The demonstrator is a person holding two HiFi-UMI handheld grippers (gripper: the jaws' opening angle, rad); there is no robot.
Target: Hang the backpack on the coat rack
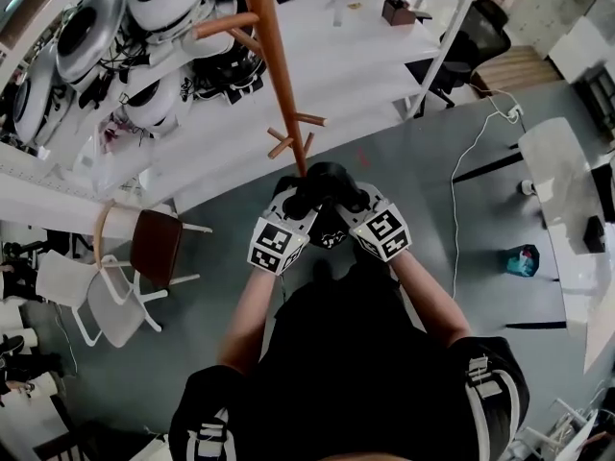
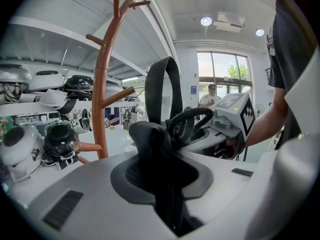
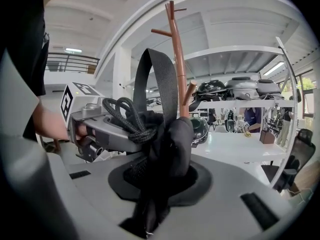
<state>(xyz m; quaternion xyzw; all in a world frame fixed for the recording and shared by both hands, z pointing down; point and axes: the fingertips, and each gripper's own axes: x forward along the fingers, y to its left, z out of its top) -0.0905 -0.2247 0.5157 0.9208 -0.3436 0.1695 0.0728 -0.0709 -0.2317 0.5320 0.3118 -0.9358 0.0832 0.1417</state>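
I hold a black backpack (image 1: 327, 188) up between both grippers, close in front of the brown wooden coat rack (image 1: 273, 60). My left gripper (image 1: 300, 203) is shut on the backpack's top fabric (image 2: 150, 149). The right gripper (image 1: 348, 200) is shut on the same bundle of fabric and cord (image 3: 165, 149). A flat black strap loop (image 2: 162, 86) stands upright above the jaws; it shows too in the right gripper view (image 3: 159, 81). The rack's pole (image 2: 101, 94) with its side pegs rises just beyond the loop, left of it in the left gripper view. In the right gripper view the pole (image 3: 178, 69) stands directly behind the loop.
White shelving (image 1: 240, 94) with several helmets and headsets stands behind the rack. A brown chair (image 1: 154, 246) and white chairs (image 1: 91, 301) are at the left. An office chair (image 1: 466, 46), a white cable on the floor (image 1: 461, 176) and a white table (image 1: 567, 209) lie to the right.
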